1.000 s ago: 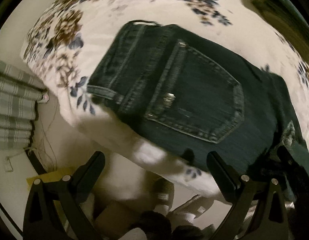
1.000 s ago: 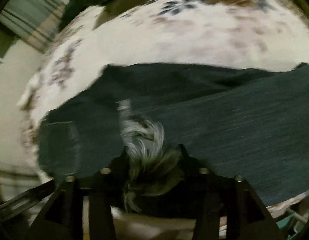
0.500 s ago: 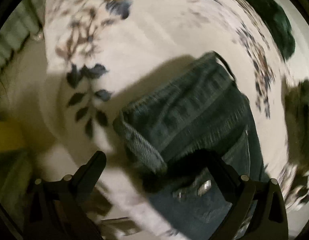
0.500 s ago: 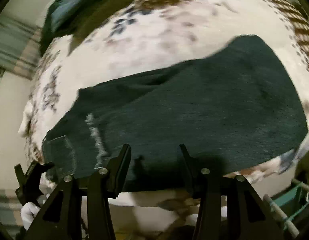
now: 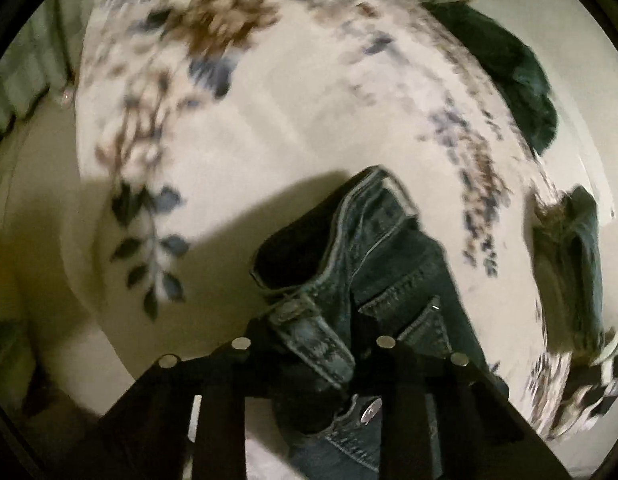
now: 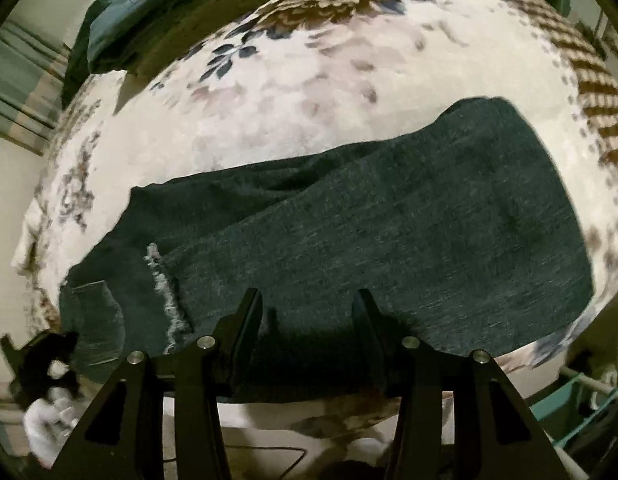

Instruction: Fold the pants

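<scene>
My left gripper (image 5: 313, 344): closed on the waistband of the pants (image 5: 373, 280), denim lifted clear of the floral blanket (image 5: 269, 120)
My right gripper (image 6: 307, 324): fingers spread, holding nothing, poised over the leg fabric at the blanket's near edge
Pants (image 6: 349, 240): dark jeans, legs doubled flat across the blanket, frayed hem (image 6: 161, 280) toward my left
Hazards, as I judge: pinch on the waistband corner looks shallow, a pull could slip it; dragging may shift the doubled legs; near edge could slide off the blanket
</scene>
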### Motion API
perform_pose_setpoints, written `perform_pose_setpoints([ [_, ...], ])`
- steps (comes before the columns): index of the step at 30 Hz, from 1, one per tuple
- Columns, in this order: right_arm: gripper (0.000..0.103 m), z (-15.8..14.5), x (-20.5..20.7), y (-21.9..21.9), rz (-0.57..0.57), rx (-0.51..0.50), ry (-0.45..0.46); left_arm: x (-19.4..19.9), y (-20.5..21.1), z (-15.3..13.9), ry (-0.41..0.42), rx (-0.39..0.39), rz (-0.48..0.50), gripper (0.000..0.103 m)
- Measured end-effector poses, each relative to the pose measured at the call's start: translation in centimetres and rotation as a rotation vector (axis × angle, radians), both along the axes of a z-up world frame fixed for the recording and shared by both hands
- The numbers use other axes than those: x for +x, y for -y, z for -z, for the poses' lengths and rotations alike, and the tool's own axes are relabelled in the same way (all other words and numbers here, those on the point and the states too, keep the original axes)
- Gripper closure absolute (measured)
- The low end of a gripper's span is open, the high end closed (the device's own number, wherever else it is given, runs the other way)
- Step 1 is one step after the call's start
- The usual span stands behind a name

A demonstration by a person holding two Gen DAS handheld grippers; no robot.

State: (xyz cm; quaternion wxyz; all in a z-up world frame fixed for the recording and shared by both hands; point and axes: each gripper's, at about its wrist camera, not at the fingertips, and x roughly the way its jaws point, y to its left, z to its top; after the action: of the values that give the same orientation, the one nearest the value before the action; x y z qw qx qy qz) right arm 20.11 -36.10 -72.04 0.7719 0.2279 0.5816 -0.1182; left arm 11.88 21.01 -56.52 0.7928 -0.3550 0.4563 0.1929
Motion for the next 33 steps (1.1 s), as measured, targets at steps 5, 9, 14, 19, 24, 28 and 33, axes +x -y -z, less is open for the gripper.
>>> perform_pose_setpoints([
  [5, 0.053, -0.2, 0.0, 0.3, -0.026, -0.139, -0.078, -0.7, 2.4, -5.0, 0.059, 0.144, 0.099, 0.083],
  [9, 0.053, -0.1, -0.6, 1.7, -0.013, -0.111, -0.099, -0.6, 6.4, -9.7, 0.114, 0.252, 0.197, 0.084],
  [14, 0.029, -0.8, -1.6, 4.4, -0.010, -0.069, -0.091, -1.3, 12.3, -14.2, 0.173, 0.340, 0.307, 0.084],
  [19, 0.009, -2.3, -3.4, 9.5, 0.037, -0.016, -0.068, -2.5, 19.2, -17.0, 0.221, 0.393, 0.416, 0.084],
  [24, 0.009, -2.9, -6.3, 16.9, 0.121, -0.010, -0.060, -3.8, 26.7, -17.7, 0.265, 0.405, 0.533, 0.085],
  [28, 0.009, -2.4, -9.2, 22.5, 0.206, -0.013, -0.073, -4.5, 33.2, -16.5, 0.281, 0.378, 0.646, 0.085],
  [33, 0.009, -1.5, -12.9, 28.4, 0.312, -0.015, -0.087, -5.2, 41.1, -13.0, 0.261, 0.354, 0.786, 0.085],
])
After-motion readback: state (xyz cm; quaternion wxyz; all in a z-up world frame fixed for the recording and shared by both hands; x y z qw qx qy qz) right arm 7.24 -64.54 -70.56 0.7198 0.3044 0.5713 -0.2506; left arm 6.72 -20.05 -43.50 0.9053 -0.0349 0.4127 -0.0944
